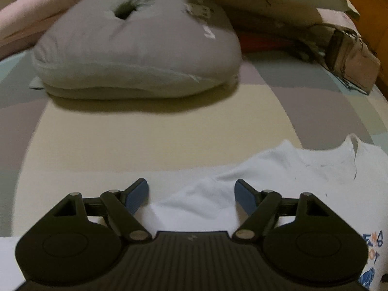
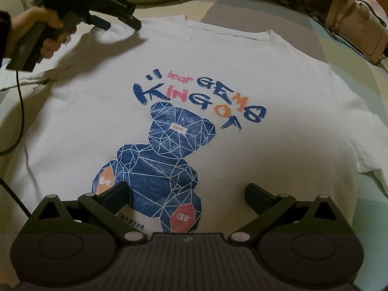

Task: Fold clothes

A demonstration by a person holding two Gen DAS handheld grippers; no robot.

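Item: white cotton T-shirt with blue bear print [image 2: 169, 121], lay flat, print up, on the pastel-patched bed [image 1: 121, 140]. My left tongs [image 1: 191, 194] stood wide over its shoulder; my right tongs [image 2: 188, 194] gaped wide, empty, above its hem. Grey cushion [image 1: 135, 46] lay beyond.

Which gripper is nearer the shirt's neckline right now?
Left. The left gripper hangs open over the shoulder area beside the neckline of the white T-shirt. The right gripper sits open over the bear print, farther down the shirt.
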